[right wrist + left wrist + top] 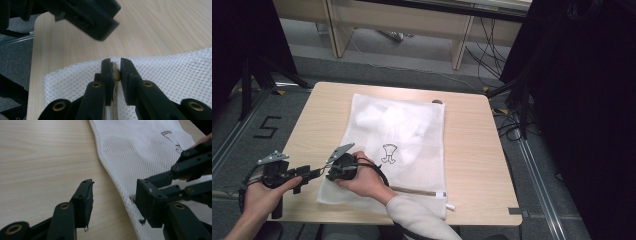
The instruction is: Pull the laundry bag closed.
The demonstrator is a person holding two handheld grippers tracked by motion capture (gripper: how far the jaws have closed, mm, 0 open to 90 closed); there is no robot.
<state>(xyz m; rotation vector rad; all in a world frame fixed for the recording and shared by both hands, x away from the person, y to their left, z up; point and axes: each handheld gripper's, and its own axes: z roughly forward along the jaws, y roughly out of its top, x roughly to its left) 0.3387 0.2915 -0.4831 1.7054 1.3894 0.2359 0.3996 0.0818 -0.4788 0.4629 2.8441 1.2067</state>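
A white mesh laundry bag (pixel 412 125) lies flat on the wooden table (pixel 472 150), with white cloth inside and a small black drawing (pixel 389 152) on it. At the bag's near left corner my right gripper (pixel 115 65) is shut on the tan zipper pull (pixel 115 74), and its hand rests on the mesh (pixel 175 72). My left gripper (pixel 115 201) stands open just left of it, low over the table. The bag's edge (pixel 117 182) runs between its jaws without touching the pads. In the high view both grippers meet tip to tip, left gripper (pixel 310 175) facing right gripper (pixel 328 174).
The zipper (pixel 417 191) runs along the bag's near edge to a white tab (pixel 450 206). A small dark object (pixel 437 102) sits at the bag's far corner. Bare tabletop lies left and right of the bag. Cables and desk legs are on the floor beyond.
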